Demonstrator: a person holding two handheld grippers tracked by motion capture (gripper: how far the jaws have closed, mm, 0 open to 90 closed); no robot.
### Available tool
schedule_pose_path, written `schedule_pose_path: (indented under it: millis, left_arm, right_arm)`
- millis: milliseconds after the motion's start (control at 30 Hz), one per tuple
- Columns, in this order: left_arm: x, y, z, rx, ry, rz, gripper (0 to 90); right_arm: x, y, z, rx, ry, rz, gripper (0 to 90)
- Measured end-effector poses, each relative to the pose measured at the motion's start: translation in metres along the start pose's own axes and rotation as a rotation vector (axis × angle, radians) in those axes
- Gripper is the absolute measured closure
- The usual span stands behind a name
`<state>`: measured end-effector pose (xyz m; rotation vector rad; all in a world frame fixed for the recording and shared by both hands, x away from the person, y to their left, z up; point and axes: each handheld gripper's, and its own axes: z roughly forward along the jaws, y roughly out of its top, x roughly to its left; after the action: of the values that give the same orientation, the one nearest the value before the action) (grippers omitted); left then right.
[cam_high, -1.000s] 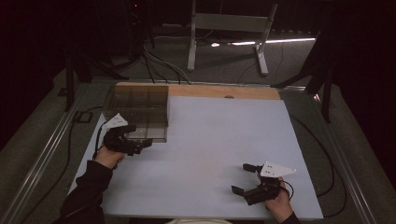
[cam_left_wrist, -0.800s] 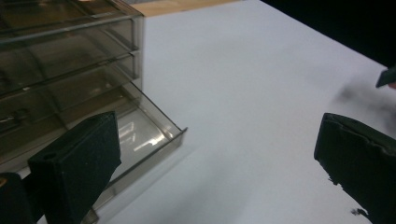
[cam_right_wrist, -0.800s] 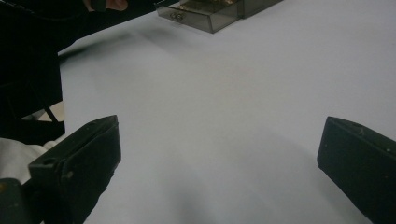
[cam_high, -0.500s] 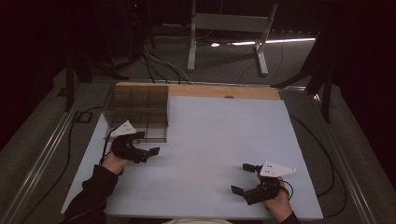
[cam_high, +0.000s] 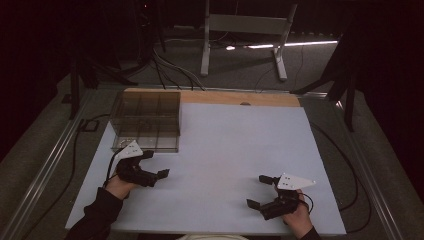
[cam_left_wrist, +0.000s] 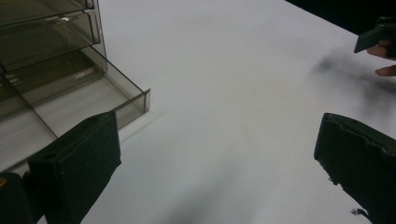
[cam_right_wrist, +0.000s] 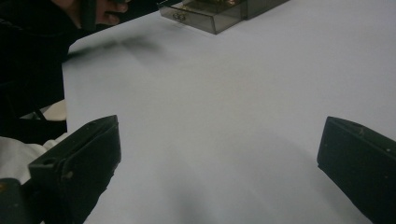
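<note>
Looking down in the high view, a smoky clear drawer box (cam_high: 147, 121) sits at the far left corner of the white table sheet (cam_high: 225, 150), backed against a wooden strip (cam_high: 235, 98). The left gripper (cam_high: 155, 164) hovers just in front of the box's near edge, jaws spread and empty, held by the left hand (cam_high: 120, 185) in a dark sleeve. The right gripper (cam_high: 259, 191) is well apart from the box, toward the near right of the sheet, jaws likewise spread with nothing between them, gripped by the right hand (cam_high: 297, 220). Left gripper view: the two black jaws stand wide apart over bare sheet; the box (cam_left_wrist: 56, 70) lies beside the left jaw, one lower drawer (cam_left_wrist: 88, 100) pulled out toward the sheet, its front corner close to that jaw. The right gripper's jaw tip (cam_left_wrist: 376, 35) and fingers (cam_left_wrist: 385, 70) show far from the box at the upper right. Right gripper view: jaws wide apart over the plain sheet; the box (cam_right_wrist: 219, 11) sits far off at the top, a small knob (cam_right_wrist: 179, 16) on the drawer front, with the left hand (cam_right_wrist: 95, 11) just beside it.
</note>
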<state>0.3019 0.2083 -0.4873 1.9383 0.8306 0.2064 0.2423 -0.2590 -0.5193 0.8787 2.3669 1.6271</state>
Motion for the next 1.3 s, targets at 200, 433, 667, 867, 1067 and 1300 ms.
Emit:
schedule_pose_path:
  millis: [200, 433, 667, 867, 1067, 1300]
  left_arm:
    - [-0.005, -0.014, -0.006, 0.014, -0.009, -0.001, 1.5]
    - [-0.009, -0.030, -0.012, 0.038, -0.013, 0.001, 1.5]
    - [-0.010, -0.045, -0.024, 0.017, 0.014, -0.018, 1.5]
    - [-0.009, -0.051, -0.037, -0.010, 0.037, -0.030, 1.6]
    - [-0.012, -0.059, -0.040, -0.013, 0.045, -0.034, 1.6]
    - [-0.014, -0.062, -0.039, -0.046, 0.066, -0.008, 1.6]
  right_arm:
    - [0.000, 0.000, 0.001, 0.006, 0.003, -0.001, 0.0]
    - [-0.001, 0.000, 0.001, 0.005, 0.004, -0.004, 0.0]
    - [0.000, 0.001, 0.002, 0.004, 0.006, -0.008, 0.0]
    - [-0.001, 0.001, 0.002, 0.006, 0.005, -0.006, 0.0]
    - [-0.001, 0.001, 0.003, 0.009, 0.007, -0.005, 0.0]
    - [-0.001, 0.000, 0.004, 0.011, 0.008, -0.002, 0.0]
